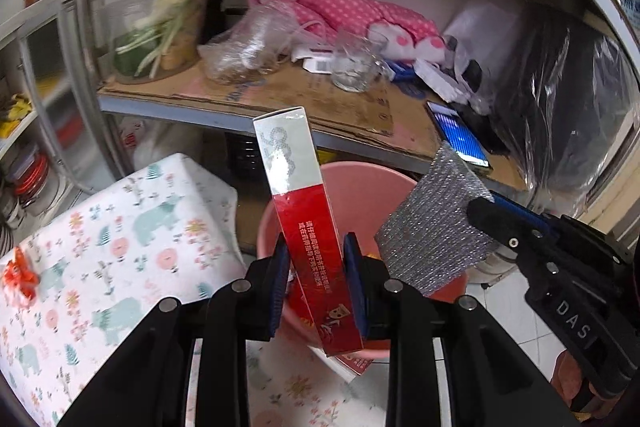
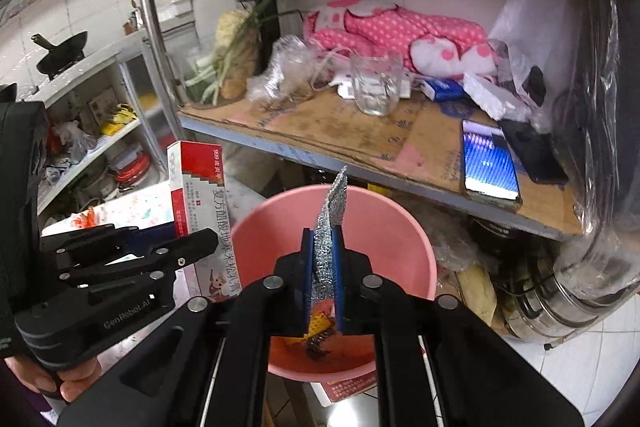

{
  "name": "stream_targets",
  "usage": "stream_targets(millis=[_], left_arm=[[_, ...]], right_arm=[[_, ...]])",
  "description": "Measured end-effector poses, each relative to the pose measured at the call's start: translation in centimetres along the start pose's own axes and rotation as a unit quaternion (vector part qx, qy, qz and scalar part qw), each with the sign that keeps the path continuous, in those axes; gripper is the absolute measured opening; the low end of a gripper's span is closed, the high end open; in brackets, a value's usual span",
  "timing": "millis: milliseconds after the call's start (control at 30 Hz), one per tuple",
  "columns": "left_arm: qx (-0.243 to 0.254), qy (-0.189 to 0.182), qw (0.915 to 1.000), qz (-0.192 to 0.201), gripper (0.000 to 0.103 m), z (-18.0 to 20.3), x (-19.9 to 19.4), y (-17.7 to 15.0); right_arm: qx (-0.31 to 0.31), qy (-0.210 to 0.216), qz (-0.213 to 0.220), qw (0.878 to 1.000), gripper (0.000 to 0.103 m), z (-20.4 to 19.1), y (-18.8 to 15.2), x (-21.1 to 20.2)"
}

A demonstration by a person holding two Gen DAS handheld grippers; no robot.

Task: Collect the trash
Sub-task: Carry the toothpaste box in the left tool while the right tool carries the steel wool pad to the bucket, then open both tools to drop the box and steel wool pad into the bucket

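Left wrist view: the left gripper (image 1: 316, 283) is clamped on a long red and white box (image 1: 308, 227), its blue pads pressing the box's two narrow sides near the lower end; the box stands tilted, its white top leaning away to the left. Directly beyond and below these tongs sits a pink bucket (image 1: 360, 183), its rim partly hidden by the box. To the right of the tongs, the right gripper (image 1: 476, 215) enters from the lower right, closed on a silver scouring cloth (image 1: 432, 231) that hangs over the bucket's right side. To the left lies a patterned cloth surface (image 1: 120, 239). Right wrist view: the right gripper (image 2: 324, 267) pinches the same silver scouring cloth (image 2: 326, 247) edge-on between its pads, the cloth's tip pointing up and away. The pink bucket (image 2: 392, 227) lies straight ahead beneath the tongs, with dark and yellow scraps (image 2: 318, 331) at its bottom. Beyond the bucket, a cardboard-lined shelf (image 2: 360, 139) carries a glass cup (image 2: 376, 87) and a lit phone (image 2: 488, 163).
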State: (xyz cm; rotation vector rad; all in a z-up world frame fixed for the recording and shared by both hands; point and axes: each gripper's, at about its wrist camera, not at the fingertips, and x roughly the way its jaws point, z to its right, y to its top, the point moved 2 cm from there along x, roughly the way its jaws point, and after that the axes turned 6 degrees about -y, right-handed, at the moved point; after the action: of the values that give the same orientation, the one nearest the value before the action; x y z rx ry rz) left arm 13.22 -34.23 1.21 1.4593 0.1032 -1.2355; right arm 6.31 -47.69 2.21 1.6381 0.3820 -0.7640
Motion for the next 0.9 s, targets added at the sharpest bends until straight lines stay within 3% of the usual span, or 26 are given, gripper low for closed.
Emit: stream_targets(millis=[300,667,800,900], left_arm=[[0.016,-0.001,0.9993,-0.034,0.027,1.3,4.1,-1.2],[0.018,-0.010,0.9991,-0.037,0.027,2.1,5.1,-1.5],[0.013,-0.016,0.9991,-0.037,0.031,1.9,5.0,-1.5],[0.009,-0.018,0.9992,-0.035,0.038,1.9,4.8,-1.4]], right_arm=[[0.001,-0.012,-0.039,0.999,0.009,1.0,-1.9,3.0],[0.003,-0.020,-0.059,0.998,0.010,1.1,-2.6,4.2],[0.006,-0.023,-0.068,0.997,0.012,1.2,-2.6,4.6],[0.009,-0.023,-0.069,0.997,0.020,1.2,-2.6,4.6]])
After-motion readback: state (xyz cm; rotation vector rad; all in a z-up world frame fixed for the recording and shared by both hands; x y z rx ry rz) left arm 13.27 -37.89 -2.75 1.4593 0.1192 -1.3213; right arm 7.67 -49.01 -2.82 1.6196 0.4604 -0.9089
